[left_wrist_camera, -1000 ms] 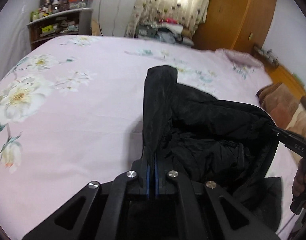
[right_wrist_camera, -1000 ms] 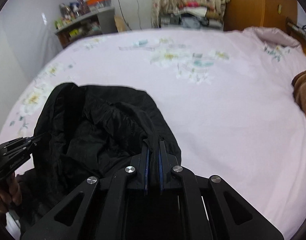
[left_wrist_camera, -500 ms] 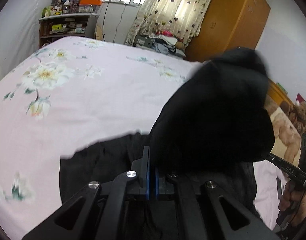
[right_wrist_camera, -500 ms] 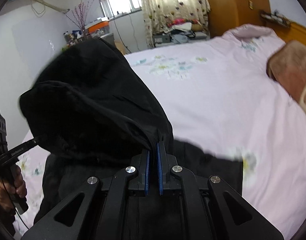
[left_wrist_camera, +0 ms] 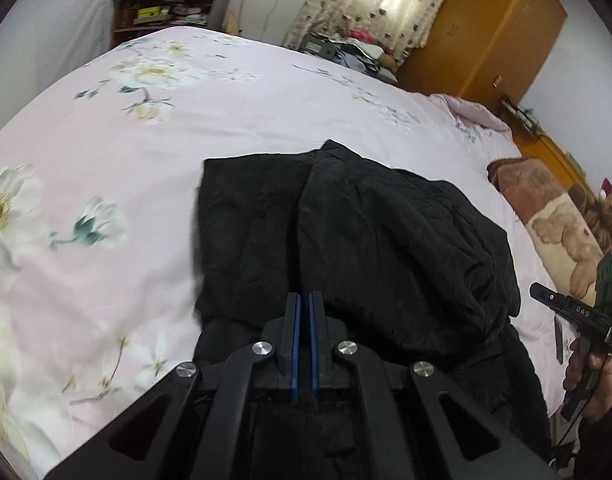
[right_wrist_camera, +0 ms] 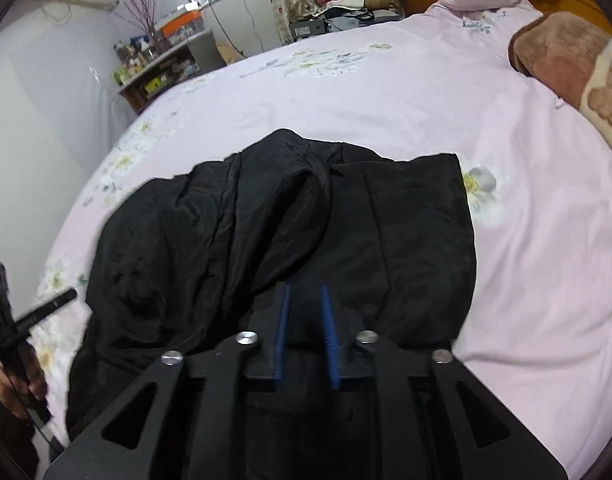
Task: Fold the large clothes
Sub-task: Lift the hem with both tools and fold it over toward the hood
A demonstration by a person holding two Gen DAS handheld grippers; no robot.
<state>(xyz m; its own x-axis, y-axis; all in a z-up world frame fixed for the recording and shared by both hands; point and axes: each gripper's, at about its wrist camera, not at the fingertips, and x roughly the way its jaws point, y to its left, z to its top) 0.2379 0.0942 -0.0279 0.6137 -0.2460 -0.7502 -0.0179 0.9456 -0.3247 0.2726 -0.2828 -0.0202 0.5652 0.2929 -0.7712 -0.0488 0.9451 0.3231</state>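
Note:
A black padded jacket (left_wrist_camera: 346,240) lies folded over on itself on the pink floral bedsheet (left_wrist_camera: 106,160). My left gripper (left_wrist_camera: 305,298) is shut, and a fold ridge of the jacket runs straight out from its blue pads. In the right wrist view the jacket (right_wrist_camera: 266,232) fills the middle. My right gripper (right_wrist_camera: 305,290) sits over its near edge; its jaws are opening, and black fabric lies loose between the parted blue pads (right_wrist_camera: 284,312). A hand (left_wrist_camera: 586,364) holding the right gripper's handle shows at the far right of the left wrist view.
A brown blanket (right_wrist_camera: 566,56) with a bear print lies at the bed's right side. Beyond the bed stand a cluttered shelf (left_wrist_camera: 166,12), a pile of clothes (left_wrist_camera: 346,46) under the curtain and an orange wardrobe (left_wrist_camera: 486,32). Bare sheet stretches left of and beyond the jacket.
Both grippers swept the lifted part of the jacket over and laid it down on the rest, so it now lies flat and doubled. The right jaws have parted; the left stay shut.

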